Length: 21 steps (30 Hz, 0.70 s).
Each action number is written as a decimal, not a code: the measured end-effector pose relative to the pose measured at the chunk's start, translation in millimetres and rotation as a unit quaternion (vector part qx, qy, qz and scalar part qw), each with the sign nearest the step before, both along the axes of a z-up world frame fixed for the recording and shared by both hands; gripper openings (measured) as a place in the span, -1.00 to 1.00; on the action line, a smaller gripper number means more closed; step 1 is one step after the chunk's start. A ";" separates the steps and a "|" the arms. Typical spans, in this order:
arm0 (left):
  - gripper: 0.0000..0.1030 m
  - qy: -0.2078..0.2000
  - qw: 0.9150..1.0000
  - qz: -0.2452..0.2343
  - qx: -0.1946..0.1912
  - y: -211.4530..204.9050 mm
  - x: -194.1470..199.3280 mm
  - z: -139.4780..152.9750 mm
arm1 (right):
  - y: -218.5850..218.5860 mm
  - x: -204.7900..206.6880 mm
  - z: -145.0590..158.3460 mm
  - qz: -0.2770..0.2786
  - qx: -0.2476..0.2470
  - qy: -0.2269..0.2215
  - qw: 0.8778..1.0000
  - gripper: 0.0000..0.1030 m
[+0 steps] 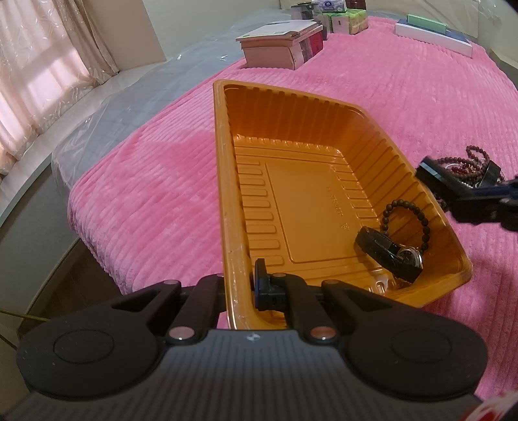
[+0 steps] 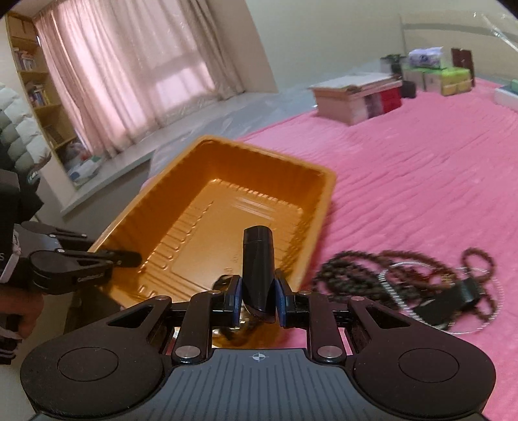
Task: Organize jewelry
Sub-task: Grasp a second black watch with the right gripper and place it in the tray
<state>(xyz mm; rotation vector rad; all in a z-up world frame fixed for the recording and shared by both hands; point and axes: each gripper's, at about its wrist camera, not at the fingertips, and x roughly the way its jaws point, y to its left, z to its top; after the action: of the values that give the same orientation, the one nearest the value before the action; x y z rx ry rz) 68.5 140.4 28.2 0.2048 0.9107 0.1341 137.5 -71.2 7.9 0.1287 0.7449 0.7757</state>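
Item: orange plastic tray [image 1: 226, 181], ribbed walls, lying on a pink corduroy bed cover [image 1: 155, 181]; serves as the collecting box for the jewelry. Contents at present, all in the near right corner: one dark beaded bracelet [image 1: 408, 207] and one wristwatch [image 1: 393, 256] with a black strap, the two touching; the rest of the tray floor is bare. Left hand-held gripper [image 1: 249, 285]: fully closed on the tray's near left rim, one finger inside the wall and one outside, steadying it. Right hand-held gripper [image 2: 258, 302]: partly closed on a glossy black strap-like piece [image 2: 257, 256], which stands up between the blue pads [image 2: 235, 301] over the tray's near end; whether it is a watch band or a bangle cannot be told. Outstanding stock: a tangled heap of beaded strands [image 2: 353, 275] on the bed cover just right of the tray, dark red and brown, together with a thin silvery ring [image 2: 485, 304] and a further black piece [image 2: 453, 298], blurred in the right wrist view. Unrelated: boxes [image 1: 278, 45] and tissue packs [image 1: 346, 19] at the far end of the bed. Progress, as judged: early to middle; two pieces stowed, a third in hand and not yet set down, and the larger share of the pile left to move.
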 end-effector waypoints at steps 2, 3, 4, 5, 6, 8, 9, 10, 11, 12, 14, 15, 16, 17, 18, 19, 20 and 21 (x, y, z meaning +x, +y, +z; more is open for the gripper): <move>-0.95 0.000 1.000 -0.001 0.001 -0.1 0.2 0.1 | 5.8 1.4 -2.8 0.003 0.000 0.004 1.000 -0.59; -0.95 0.000 1.000 0.000 0.000 0.1 0.0 0.2 | 6.8 2.4 -4.5 0.003 0.001 0.005 1.000 -0.59; -0.95 0.000 1.000 0.000 0.000 0.1 0.0 0.1 | 9.1 3.1 -5.0 0.004 0.002 0.007 1.000 -0.58; -0.95 0.000 1.000 0.000 0.000 0.2 0.0 0.2 | 8.7 1.7 -5.7 0.005 0.004 0.008 1.000 -0.58; -0.95 0.000 1.000 0.000 0.000 0.1 0.0 0.1 | 11.3 2.6 -6.8 0.008 0.007 0.009 1.000 -0.58; -0.95 0.000 1.000 0.000 -0.001 0.2 0.1 0.2 | 14.4 5.4 -10.1 0.018 0.014 0.013 1.000 -0.58; -0.95 0.000 1.000 0.001 -0.001 0.1 0.1 0.3 | 15.5 6.2 -11.4 0.021 0.015 0.016 1.000 -0.53; -0.95 0.001 1.000 0.000 -0.002 0.1 0.3 0.3 | 14.9 5.6 -12.5 0.021 0.016 0.018 0.999 -0.38; -0.95 0.000 1.000 0.000 -0.002 0.1 0.3 0.1 | 12.4 4.4 -13.0 0.020 0.019 0.018 0.999 -0.26; -0.95 0.001 1.000 0.000 -0.002 0.4 0.4 -0.1 | 8.5 2.8 -13.0 0.019 0.022 0.016 0.999 -0.24; -0.95 0.001 1.000 0.001 -0.003 0.8 0.8 -0.3 | -0.3 0.4 -12.7 0.008 0.017 0.012 1.000 -0.21; -0.95 0.001 1.000 0.001 -0.002 0.9 0.7 -0.5 | -6.2 -0.7 -13.3 0.000 0.012 0.009 1.000 -0.21; -0.95 0.001 1.000 0.001 -0.002 0.9 0.6 -0.6 | -13.0 -1.7 -14.2 -0.011 0.008 0.006 1.000 -0.20; -0.95 0.001 1.000 0.001 -0.002 1.0 0.9 -0.9 | -18.9 -2.6 -15.4 -0.020 0.005 0.004 1.000 -0.20; -0.95 0.001 1.000 0.001 -0.002 0.9 0.6 -0.7 | -26.7 -3.2 -17.3 -0.032 0.001 0.005 0.999 -0.19; -0.95 0.001 1.000 0.001 -0.003 1.0 0.8 -0.7 | -34.7 -3.5 -19.5 -0.045 -0.002 0.007 0.999 -0.19; -0.95 0.000 1.000 0.001 -0.003 1.2 0.6 -0.8 | -43.2 -4.0 -22.2 -0.059 -0.007 0.009 0.998 -0.18; -0.95 0.000 1.000 0.001 -0.002 1.3 0.6 -0.9 | -51.8 -4.2 -24.9 -0.073 -0.013 0.009 0.997 -0.18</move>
<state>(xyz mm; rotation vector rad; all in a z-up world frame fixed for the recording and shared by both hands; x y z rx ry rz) 69.1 141.7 27.4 0.1991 0.9119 0.1342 133.3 -123.0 -16.9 0.1646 0.7543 0.6258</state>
